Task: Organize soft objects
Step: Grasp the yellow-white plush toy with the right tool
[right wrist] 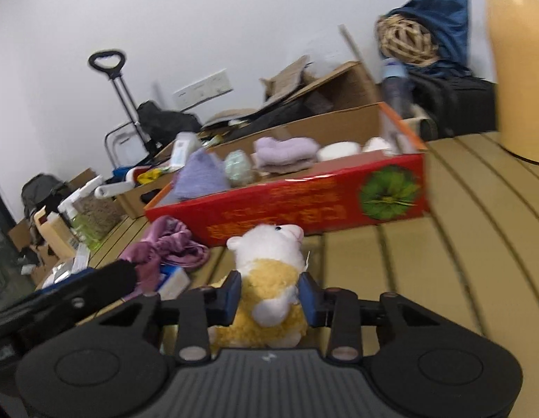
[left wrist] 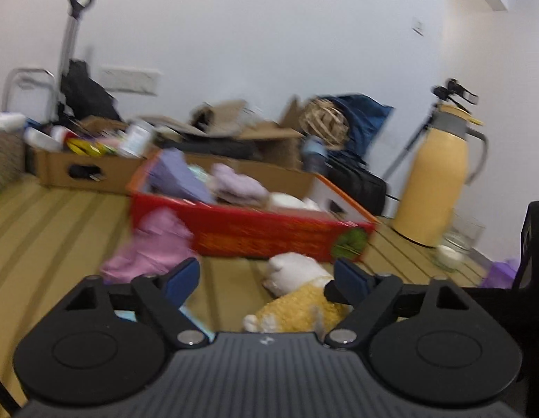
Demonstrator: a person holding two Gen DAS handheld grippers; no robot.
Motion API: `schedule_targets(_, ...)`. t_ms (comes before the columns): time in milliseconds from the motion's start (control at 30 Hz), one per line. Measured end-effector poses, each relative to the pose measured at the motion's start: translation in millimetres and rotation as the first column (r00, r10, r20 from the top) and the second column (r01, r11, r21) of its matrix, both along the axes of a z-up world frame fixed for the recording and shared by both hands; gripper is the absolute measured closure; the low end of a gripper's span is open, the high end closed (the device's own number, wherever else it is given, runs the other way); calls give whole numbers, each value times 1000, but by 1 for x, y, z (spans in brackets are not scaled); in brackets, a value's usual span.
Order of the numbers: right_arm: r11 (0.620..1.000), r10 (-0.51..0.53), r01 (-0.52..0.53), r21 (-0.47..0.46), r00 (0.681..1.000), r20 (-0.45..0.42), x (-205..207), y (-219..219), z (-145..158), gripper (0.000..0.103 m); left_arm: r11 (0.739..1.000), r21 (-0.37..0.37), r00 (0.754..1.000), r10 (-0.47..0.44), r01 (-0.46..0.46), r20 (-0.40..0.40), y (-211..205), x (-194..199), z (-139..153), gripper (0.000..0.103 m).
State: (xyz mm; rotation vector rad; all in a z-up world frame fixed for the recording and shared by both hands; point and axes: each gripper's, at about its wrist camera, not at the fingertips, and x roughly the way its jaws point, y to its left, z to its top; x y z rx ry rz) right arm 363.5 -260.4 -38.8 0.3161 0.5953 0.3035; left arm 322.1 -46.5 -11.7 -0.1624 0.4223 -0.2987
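Observation:
A white and yellow plush toy (right wrist: 269,278) sits between my right gripper's (right wrist: 271,297) blue pads, which are shut on its body. The toy also shows in the left wrist view (left wrist: 297,292), below and in front of my left gripper (left wrist: 267,277), which is open and empty. A red cardboard box (right wrist: 304,205) stands behind the toy and holds folded purple cloths (right wrist: 283,155) and white soft things. It also shows in the left wrist view (left wrist: 269,233). A pink cloth (right wrist: 168,247) lies crumpled left of the toy, beside the box, and shows in the left wrist view (left wrist: 154,244).
A tall yellow thermos jug (left wrist: 440,177) stands right of the red box on the slatted tan surface (right wrist: 443,244). Brown cardboard boxes (left wrist: 77,167) with clutter, a dark bag and a trolley handle (left wrist: 79,3) line the white wall behind. A small glass jar (left wrist: 450,250) sits near the jug.

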Motion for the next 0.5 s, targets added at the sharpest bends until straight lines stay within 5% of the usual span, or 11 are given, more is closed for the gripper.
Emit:
schedule_targets(100, 999, -29, 29, 32, 1000, 0, -12, -20, -2, 73, 1000, -6, 996, -31, 30, -83, -16, 12, -10, 40)
schedule_targets(233, 997, -77, 77, 19, 997, 25, -22, -33, 4, 88, 998, -64, 983, -41, 30, -181, -20, 15, -19, 41)
schedule_targets(367, 997, -44, 42, 62, 999, 30, -22, -47, 4, 82, 996, -84, 976, -35, 18, -215, -19, 13, -30, 41)
schedule_targets(500, 997, 56, -57, 46, 998, 21, -2, -47, 3, 58, 996, -91, 964, -13, -11, -267, -15, 20, -35, 40)
